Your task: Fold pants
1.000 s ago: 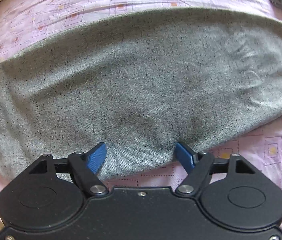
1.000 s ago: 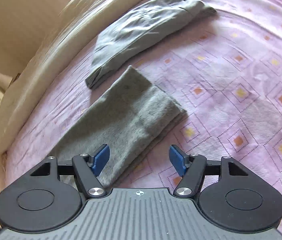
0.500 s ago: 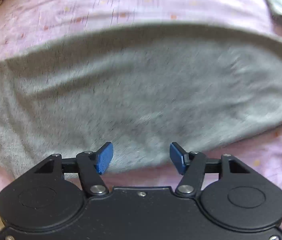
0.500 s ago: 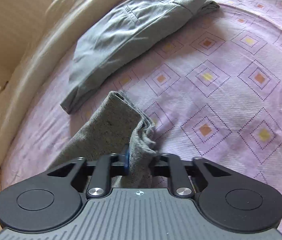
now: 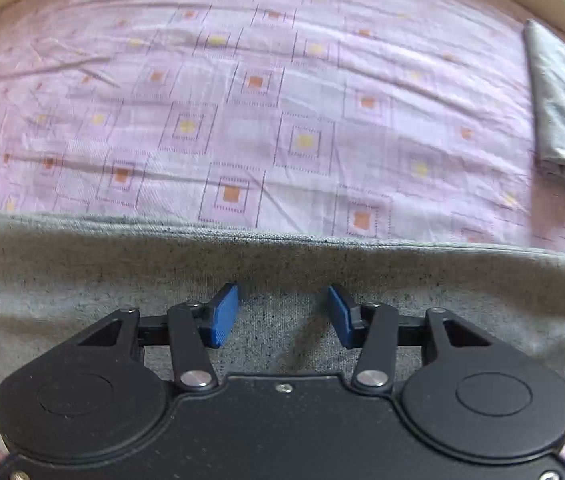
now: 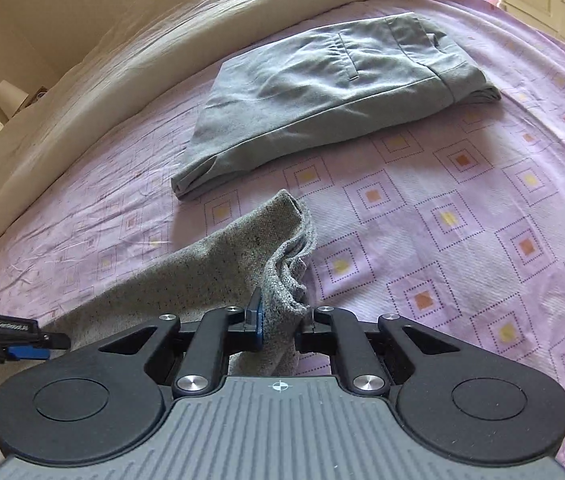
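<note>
My right gripper (image 6: 278,326) was clenched on a bunched end of the speckled grey pants (image 6: 218,264); the cloth hid its right-hand pad entirely. My left gripper (image 5: 282,314) was closing, its blue pads (image 5: 222,316) apart and not yet pressing the pants (image 5: 122,280) spread beneath them; the gripper body cut off the cloth toward 6 o'clock. In the right wrist view the pants ran from the jaws toward 8 o'clock, where the left gripper (image 6: 28,350) showed only in part. Another folded grey garment (image 6: 330,88) lay at 12 o'clock on the lilac patterned sheet (image 6: 482,220), near the raised pants end. A cream pillow (image 6: 162,32) lay at 11 o'clock.
</note>
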A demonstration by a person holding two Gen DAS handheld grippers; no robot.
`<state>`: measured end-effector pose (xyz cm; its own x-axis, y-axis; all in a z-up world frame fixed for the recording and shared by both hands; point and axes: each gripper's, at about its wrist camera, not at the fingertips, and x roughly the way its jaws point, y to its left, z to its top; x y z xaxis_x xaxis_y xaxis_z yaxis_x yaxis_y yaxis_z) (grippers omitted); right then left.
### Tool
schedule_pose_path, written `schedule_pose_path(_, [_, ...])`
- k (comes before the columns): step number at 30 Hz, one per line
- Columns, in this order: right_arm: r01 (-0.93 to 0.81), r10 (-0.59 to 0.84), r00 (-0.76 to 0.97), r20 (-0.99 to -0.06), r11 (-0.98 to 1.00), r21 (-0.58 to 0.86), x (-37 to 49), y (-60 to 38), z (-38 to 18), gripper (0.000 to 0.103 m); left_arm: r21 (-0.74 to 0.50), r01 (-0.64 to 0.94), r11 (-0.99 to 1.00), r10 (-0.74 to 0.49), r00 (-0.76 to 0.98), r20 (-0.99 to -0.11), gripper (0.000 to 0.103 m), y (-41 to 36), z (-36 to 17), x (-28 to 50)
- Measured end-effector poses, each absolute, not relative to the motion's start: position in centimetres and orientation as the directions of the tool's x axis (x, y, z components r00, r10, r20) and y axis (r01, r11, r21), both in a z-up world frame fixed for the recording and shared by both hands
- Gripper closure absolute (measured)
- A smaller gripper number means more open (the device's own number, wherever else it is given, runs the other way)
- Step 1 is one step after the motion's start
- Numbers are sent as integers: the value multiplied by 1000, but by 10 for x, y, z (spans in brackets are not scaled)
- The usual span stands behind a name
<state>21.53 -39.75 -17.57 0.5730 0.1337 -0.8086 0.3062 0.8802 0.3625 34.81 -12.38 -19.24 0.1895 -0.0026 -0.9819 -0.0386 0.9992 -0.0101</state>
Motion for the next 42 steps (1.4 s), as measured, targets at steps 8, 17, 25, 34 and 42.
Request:
schedule_pose_path(8, [298, 150, 574, -805, 878, 376, 215, -398, -170, 90, -14, -23, 1000, -11, 165, -986, 48, -136, -191, 274])
schedule_pose_path(17, [298, 112, 575, -810, 894, 335, 219, -386, -159, 90, -45, 55, 997, -58, 255, -965, 48, -132, -168, 252])
schedule_pose_path(25, [255, 49, 628, -777, 930, 265, 220, -348, -116, 90, -40, 129, 991, -64, 193, -979, 46, -121, -193, 312])
schedule_pose_path(34, [82, 68, 696, -715, 981, 173, 222, -230, -51, 90, -362, 22, 932, -359, 186, -914, 47, -26, -155, 319])
schedule_pose_path(42, [-272, 252, 644, -722, 958, 91, 225, -57, -64, 90, -410, 47, 911, -410, 223, -884, 50, 67, -154, 315])
